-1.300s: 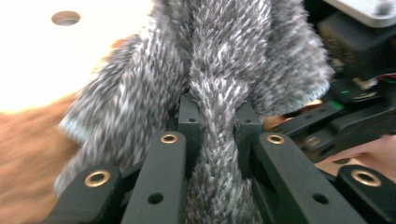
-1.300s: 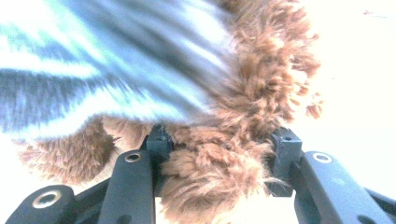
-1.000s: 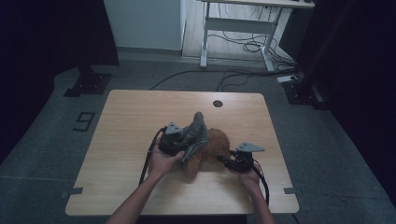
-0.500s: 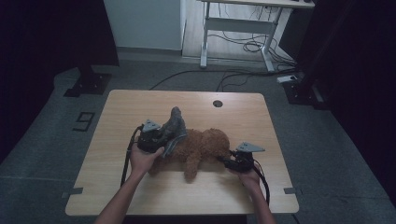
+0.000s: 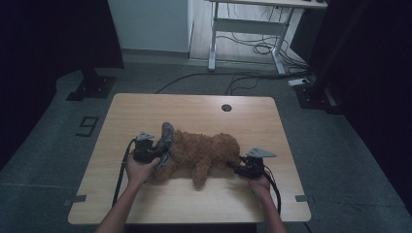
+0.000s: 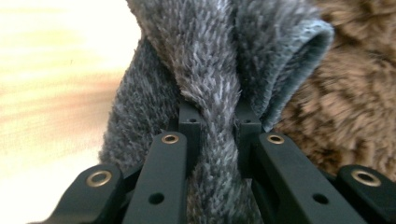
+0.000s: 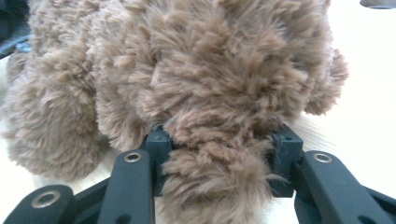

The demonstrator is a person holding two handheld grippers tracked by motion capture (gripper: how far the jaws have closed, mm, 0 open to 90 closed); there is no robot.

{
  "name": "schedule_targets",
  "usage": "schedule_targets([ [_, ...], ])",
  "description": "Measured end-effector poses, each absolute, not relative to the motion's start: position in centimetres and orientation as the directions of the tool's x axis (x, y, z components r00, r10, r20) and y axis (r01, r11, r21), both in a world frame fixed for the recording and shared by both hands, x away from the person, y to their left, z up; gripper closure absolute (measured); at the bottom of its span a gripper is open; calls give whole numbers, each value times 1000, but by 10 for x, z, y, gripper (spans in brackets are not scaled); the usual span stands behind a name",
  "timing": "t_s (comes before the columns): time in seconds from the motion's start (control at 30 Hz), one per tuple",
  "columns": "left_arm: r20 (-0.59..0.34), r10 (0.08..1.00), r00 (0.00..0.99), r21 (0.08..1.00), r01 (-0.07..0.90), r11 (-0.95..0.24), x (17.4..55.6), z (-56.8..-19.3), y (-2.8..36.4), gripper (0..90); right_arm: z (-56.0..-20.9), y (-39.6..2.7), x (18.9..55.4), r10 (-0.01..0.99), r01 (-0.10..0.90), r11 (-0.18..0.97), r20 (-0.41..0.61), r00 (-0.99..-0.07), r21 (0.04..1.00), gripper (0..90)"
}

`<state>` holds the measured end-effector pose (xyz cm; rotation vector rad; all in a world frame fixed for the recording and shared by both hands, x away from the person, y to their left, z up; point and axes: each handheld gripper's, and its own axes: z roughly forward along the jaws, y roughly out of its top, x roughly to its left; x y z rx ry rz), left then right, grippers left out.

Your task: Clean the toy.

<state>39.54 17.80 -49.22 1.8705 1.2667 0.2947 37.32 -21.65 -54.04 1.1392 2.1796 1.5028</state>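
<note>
Brown plush fills the middle of your table (image 5: 145, 109) in the high view: the toy dog (image 5: 209, 151) lies on its side, stretched from 9 o'clock to 3 o'clock. Your left gripper (image 5: 158, 150) sits at its 9 o'clock end, clenched on the grey fleece garment (image 5: 166, 141). A second ago that garment stood bunched over the toy's middle; now you have drawn it away toward 9 o'clock, so it hangs just off the plush, though I can't tell whether it is fully clear. Your right gripper (image 5: 238, 167) has kept its place at the 3 o'clock end, anchoring the toy while the other hand pulled. I judge the undressing nearly done.

Left gripper view: the left gripper (image 6: 218, 119) has both jaws pinched hard on a twisted rope of grey fleece garment (image 6: 210, 60). The toy dog (image 6: 345, 93) shows at 3 o'clock behind it, touching or nearly so.

Right gripper view: the right gripper (image 7: 219, 140) is closed on a thick limb of the toy dog (image 7: 210, 70), fur bulging between the jaws. Keep that hold firm until the fleece comes free.
</note>
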Motion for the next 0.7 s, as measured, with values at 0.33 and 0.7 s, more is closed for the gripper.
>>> schedule_targets([
  [0.33, -198, 827, 527, 811, 562, -164, 404, -433, 149, 783, -547, -225, 383, 768, 460, 136, 200, -608, 877, 552],
  [0.7, -170, 786, 595, 790, 559, -252, 424, -419, 95, 780, -545, -225, 380, 759, 449, 156, 185, -625, 880, 534],
])
